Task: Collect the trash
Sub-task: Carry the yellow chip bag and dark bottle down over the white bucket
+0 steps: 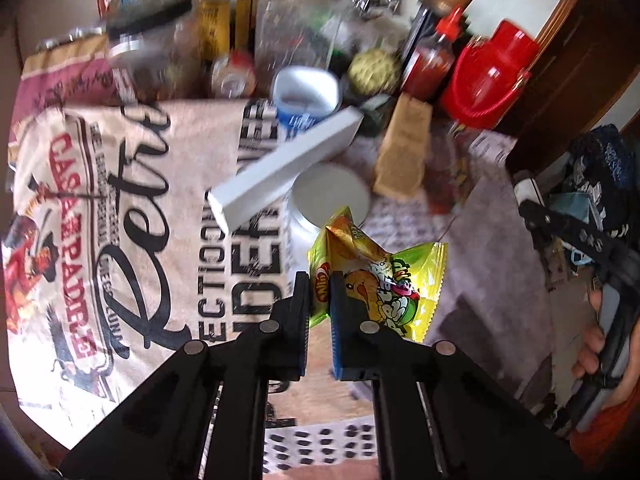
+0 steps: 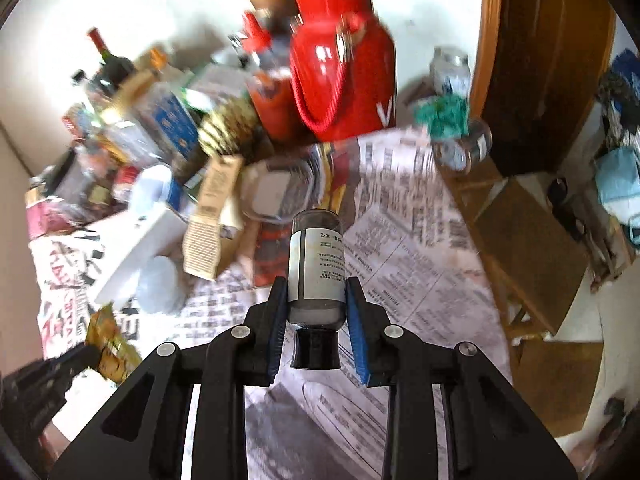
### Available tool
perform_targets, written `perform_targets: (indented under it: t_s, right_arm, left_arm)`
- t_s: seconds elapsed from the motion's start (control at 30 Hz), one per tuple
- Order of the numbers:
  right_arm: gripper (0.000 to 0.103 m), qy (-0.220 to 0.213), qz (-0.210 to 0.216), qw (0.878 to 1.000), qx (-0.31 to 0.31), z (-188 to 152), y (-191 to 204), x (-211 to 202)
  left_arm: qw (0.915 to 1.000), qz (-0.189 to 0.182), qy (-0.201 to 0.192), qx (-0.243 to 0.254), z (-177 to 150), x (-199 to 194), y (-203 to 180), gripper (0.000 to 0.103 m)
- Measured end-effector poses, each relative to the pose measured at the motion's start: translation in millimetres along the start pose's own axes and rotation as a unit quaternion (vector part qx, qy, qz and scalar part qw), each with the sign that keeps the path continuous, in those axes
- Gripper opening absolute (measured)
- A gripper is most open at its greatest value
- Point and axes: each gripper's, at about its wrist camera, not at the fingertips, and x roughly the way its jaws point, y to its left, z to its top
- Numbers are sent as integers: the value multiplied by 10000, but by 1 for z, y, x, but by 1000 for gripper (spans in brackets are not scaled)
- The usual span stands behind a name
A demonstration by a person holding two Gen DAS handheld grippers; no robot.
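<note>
Newspaper (image 2: pixel 404 216) covers a crowded table, with jars, bottles and a red jug (image 2: pixel 340 68) packed along the back. Each claw is pinching trash: the left gripper (image 1: pixel 320 300) is pressed nearly together on a yellow snack wrapper (image 1: pixel 376 280), and the right gripper (image 2: pixel 316 300) clamps a small dark bottle (image 2: pixel 316 264), cap toward the camera. Both loads look clear of the table. Keep both grips firm on the way to a bin — the wrapper is thin and could slip. Only the left view shows the printed cloth (image 1: pixel 120 216) and white box (image 1: pixel 288 160) sharply; the right view alone shows the wooden door frame (image 2: pixel 486 60).
</note>
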Motion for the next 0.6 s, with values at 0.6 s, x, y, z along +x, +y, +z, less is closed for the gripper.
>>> perform_targets:
  t_s: [0.6]
  right_arm:
    - [26,-1283,996,9770,-1383,1,6,-135]
  left_arm:
    - [9798,303,-1912,-503,-51,-167,-86,7]
